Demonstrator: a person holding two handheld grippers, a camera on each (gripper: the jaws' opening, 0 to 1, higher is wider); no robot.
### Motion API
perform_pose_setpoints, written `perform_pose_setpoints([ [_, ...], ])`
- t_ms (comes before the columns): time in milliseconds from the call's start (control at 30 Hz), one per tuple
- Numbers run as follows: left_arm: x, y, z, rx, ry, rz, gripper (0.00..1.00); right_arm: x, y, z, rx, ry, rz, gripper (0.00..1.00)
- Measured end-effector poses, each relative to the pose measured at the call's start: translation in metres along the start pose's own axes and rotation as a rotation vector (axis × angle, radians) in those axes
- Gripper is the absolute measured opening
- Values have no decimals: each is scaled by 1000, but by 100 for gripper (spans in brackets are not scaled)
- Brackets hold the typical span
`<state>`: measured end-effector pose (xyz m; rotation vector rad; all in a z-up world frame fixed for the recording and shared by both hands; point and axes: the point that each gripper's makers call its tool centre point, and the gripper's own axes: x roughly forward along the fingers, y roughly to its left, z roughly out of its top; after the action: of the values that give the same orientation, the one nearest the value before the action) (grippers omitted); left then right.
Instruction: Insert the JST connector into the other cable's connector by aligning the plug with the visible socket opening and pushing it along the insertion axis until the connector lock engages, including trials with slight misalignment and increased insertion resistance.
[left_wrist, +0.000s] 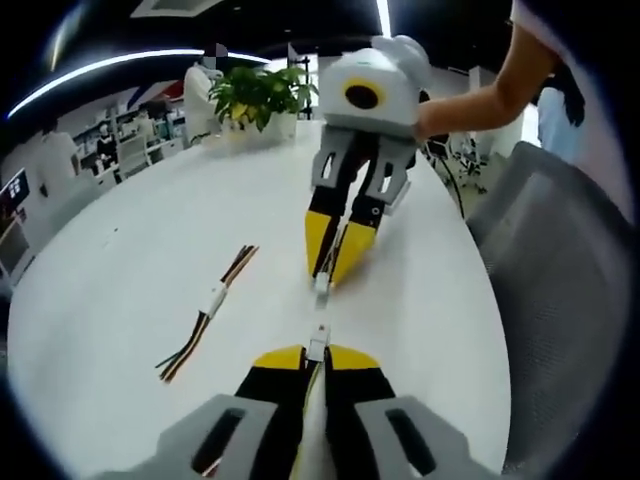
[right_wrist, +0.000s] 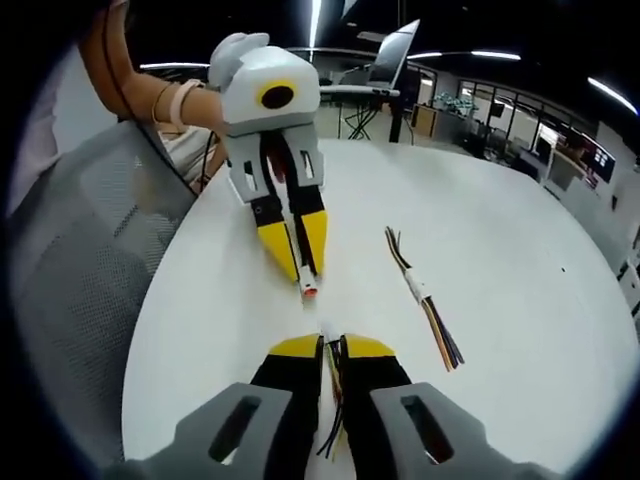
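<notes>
A: Start with the biggest thing. What carries it all?

B: A white table (left_wrist: 120, 290), bare ahead of both grippers apart from one spare joined cable pair (left_wrist: 212, 305), lying left of the left gripper (left_wrist: 316, 352) and well apart from it.

A: And the grippers themselves?

B: They face each other tip to tip. The left gripper is clenched on its white connector (left_wrist: 318, 345), which pokes out just past the yellow tips, wires trailing back between the jaws. The right gripper (right_wrist: 328, 345) is clenched on the other cable (right_wrist: 332, 400); its coloured wires run back between its jaws, with a white connector end (right_wrist: 326, 328) just at the tips.

A: How near are the two ends?

B: Near, roughly in line, a small gap between them, not yet mated. In the left gripper view the other connector (left_wrist: 322, 284) sits straight ahead of the tips.

A: How will they handle?

B: My guess is light, small, hard plastic shells on limp wires. The shells are stiff enough to push; the wires would buckle. So hold at the shell, close behind the mating face, and watch for slipping on the smooth plastic if resistance rises.
</notes>
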<state>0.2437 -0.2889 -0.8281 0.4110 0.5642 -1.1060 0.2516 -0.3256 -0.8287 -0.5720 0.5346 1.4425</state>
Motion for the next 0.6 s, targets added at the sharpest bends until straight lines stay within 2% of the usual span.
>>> perform_pose_setpoints([
  [200,-1,0,7,-10,-3,-10,0,-2,3,2,-13,17,0,3],
  [600,-6,3,12,4,18,-11,0,-3,4,23,-29,-22,-3,3],
])
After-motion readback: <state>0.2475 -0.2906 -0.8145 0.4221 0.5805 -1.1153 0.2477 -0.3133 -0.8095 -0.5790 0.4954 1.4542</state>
